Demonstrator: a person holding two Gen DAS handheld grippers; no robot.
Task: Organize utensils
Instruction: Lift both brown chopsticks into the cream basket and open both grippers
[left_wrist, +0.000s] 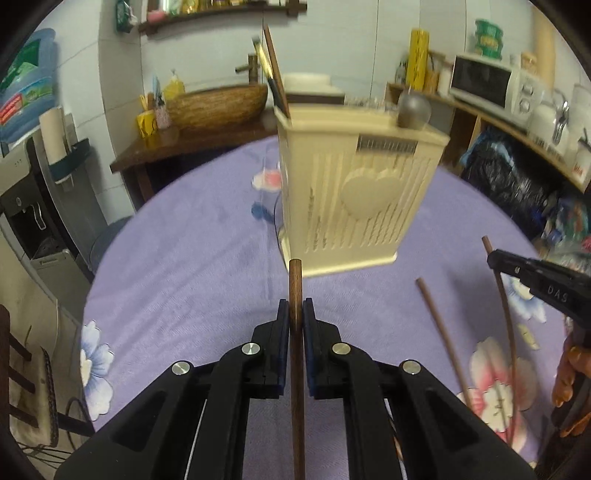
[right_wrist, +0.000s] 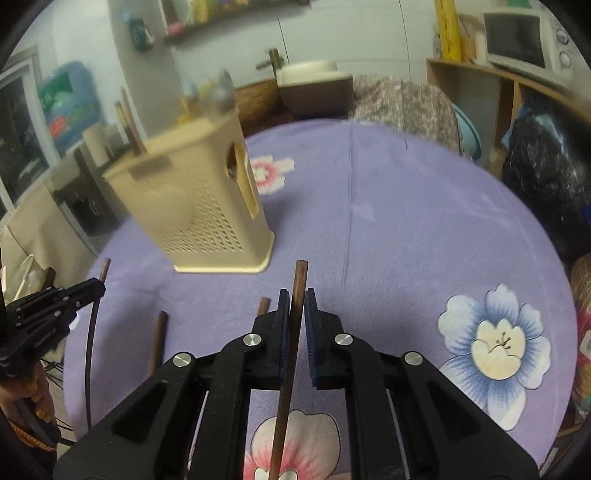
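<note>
In the left wrist view we see our left gripper (left_wrist: 295, 314) clamped on a brown chopstick (left_wrist: 296, 354) that runs up the lower centre of the frame. Our right gripper (right_wrist: 295, 304) likewise pinches a second chopstick (right_wrist: 291, 332) in the right wrist view. The cream utensil holder (left_wrist: 354, 199) stands upright on the purple flowered tablecloth (left_wrist: 192, 266), at centre of the left view and at upper left of the right view, with chopsticks already poking from its top. Another loose chopstick (left_wrist: 441, 334) lies on the cloth at lower right of the left view
</note>
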